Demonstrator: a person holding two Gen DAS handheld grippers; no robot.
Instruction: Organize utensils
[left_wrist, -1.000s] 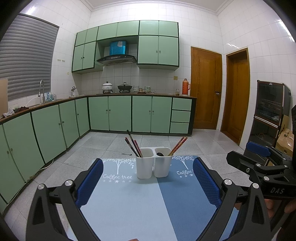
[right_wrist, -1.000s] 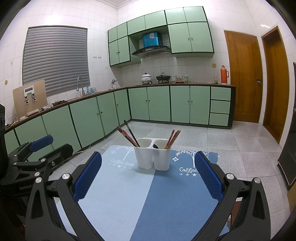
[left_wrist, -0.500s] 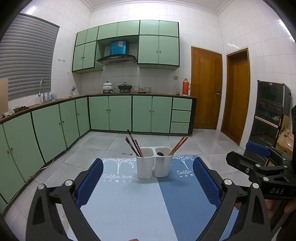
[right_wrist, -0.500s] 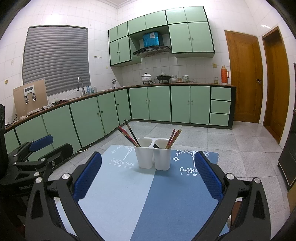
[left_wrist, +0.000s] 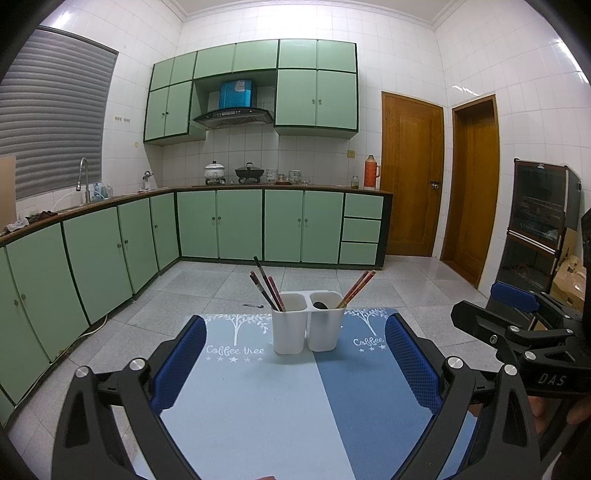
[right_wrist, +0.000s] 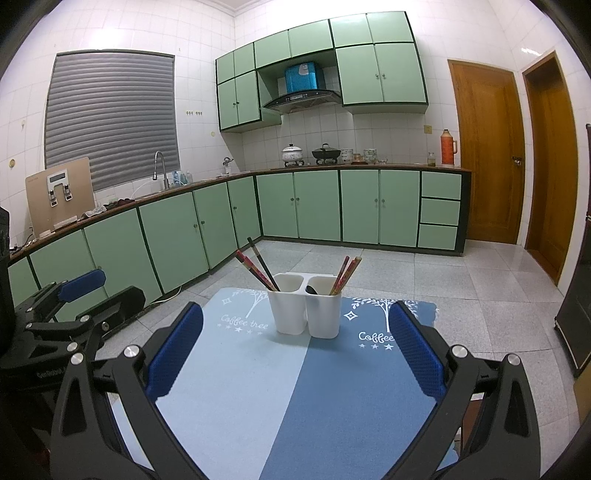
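Note:
A white two-compartment utensil holder (left_wrist: 307, 321) (right_wrist: 303, 309) stands at the far end of a blue two-tone mat (left_wrist: 266, 402) (right_wrist: 280, 398). Its left cup holds several dark and red chopsticks (left_wrist: 266, 284) (right_wrist: 258, 266). Its right cup holds red-brown chopsticks (left_wrist: 356, 288) (right_wrist: 345, 273) and a dark spoon (left_wrist: 320, 305) (right_wrist: 311, 289). My left gripper (left_wrist: 295, 363) is open, well short of the holder, with nothing between its blue pads. My right gripper (right_wrist: 295, 354) is likewise open and empty. Each gripper shows at the side of the other's view.
Green cabinets (left_wrist: 110, 251) run along the left and back walls on a tiled floor. Two wooden doors (left_wrist: 412, 177) are at the right, with a dark appliance cabinet (left_wrist: 535, 225) beside them. A small utensil (left_wrist: 253, 305) lies on the floor beyond the mat.

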